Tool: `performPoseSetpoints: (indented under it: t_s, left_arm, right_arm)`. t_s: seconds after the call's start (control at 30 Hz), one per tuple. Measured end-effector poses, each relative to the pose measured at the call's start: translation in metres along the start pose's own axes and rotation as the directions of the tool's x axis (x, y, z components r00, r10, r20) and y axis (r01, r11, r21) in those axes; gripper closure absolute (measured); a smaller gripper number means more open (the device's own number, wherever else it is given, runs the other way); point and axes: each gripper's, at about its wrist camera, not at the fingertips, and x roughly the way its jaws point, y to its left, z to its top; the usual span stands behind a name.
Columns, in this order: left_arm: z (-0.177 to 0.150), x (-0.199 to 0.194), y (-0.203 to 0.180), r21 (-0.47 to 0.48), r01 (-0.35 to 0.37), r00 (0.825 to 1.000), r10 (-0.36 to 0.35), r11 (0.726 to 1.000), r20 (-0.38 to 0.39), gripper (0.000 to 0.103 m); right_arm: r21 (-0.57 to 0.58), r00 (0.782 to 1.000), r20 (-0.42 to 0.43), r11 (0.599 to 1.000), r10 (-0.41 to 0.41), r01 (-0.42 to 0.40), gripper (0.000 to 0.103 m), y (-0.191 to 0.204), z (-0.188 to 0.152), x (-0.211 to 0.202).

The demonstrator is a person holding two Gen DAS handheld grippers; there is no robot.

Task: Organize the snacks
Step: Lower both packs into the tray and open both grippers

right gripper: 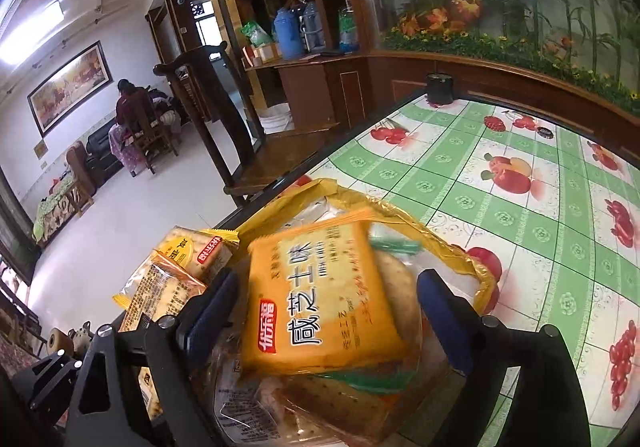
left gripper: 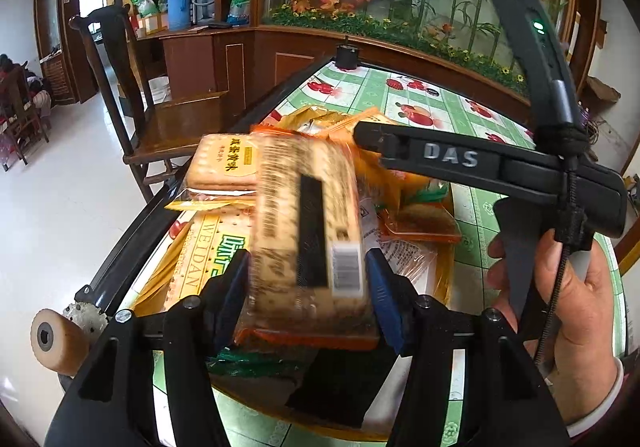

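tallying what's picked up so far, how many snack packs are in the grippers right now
1 for sure: a cracker pack clamped in the left gripper. A yellow pack sits between the right gripper's open jaws, unclamped.

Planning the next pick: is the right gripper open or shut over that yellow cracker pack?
Open. In the right wrist view the right gripper has blue pads standing wide on either side of the yellow cracker pack, with gaps visible, not clamping it.

Raised grey letters "DAS" stand on the black plastic right hand-held gripper (left gripper: 452, 157). "WEIDAN" runs along the flat yellow-green cracker packet (left gripper: 192, 259). The orange square cracker packet (right gripper: 320, 299) reads "咸芝士味".
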Motion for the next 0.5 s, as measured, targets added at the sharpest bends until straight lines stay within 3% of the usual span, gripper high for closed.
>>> performPoseSetpoints:
  t_s: [0.17,0.5]
  left_arm:
    - [0.001,-0.006,-0.003,0.006,-0.030,0.999,0.030,1.000,0.015,0.031]
    - [-0.002,-0.027,-0.004,-0.012,-0.054,0.998,0.054,0.998,0.045,0.021]
  right_arm:
    - [0.018,1.000,0.012,1.000,0.009,-0.009,0.011,-0.004,-0.001,-0.012]
    - [0.015,0.999,0.052,1.000,-0.005,0.005,0.006,-0.003,-0.007,-0.045]
